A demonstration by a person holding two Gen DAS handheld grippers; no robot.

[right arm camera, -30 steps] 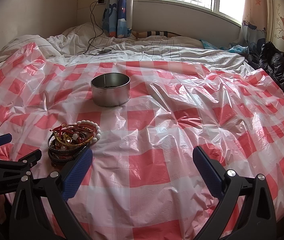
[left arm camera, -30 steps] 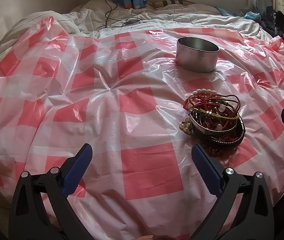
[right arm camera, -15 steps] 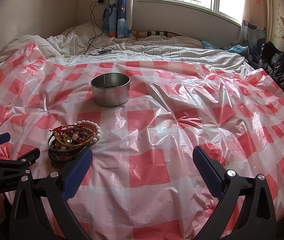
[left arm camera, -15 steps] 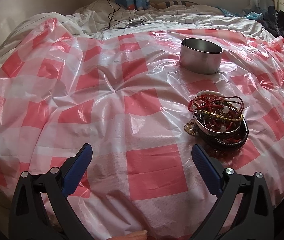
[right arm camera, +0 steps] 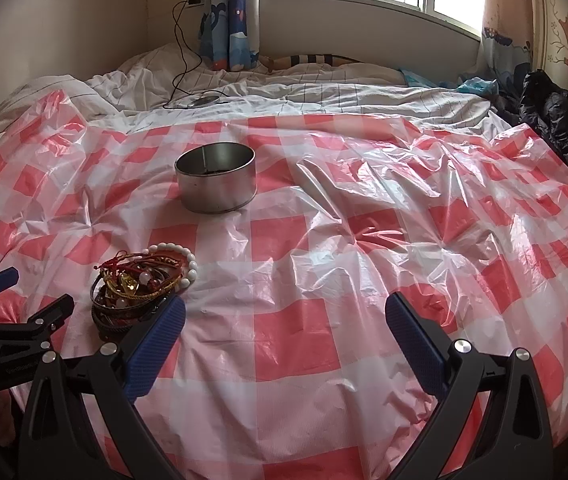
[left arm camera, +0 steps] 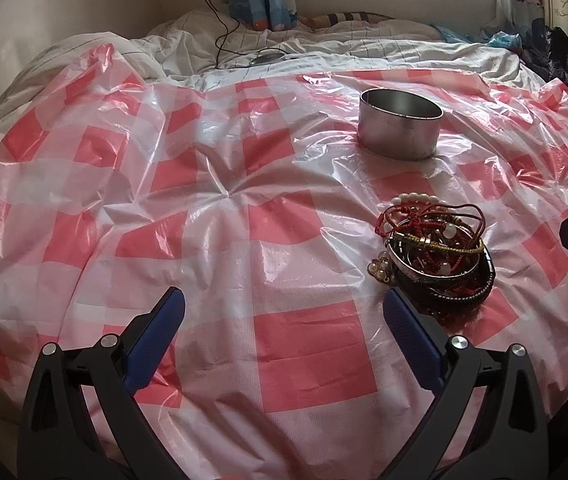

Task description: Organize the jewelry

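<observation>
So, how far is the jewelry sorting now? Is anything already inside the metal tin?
Nothing looks done yet. The bracelets lie in one tangled pile on the checkered plastic sheet, apart from the round metal tin, and no jewelry can be seen inside it. In hand: nothing. The left tool and right tool are both open. Left: every piece must be picked up and moved.

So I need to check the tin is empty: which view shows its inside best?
The right wrist view: it looks down into the metal tin, showing inner wall and some floor. The left wrist view shows mainly its outer side.
</observation>
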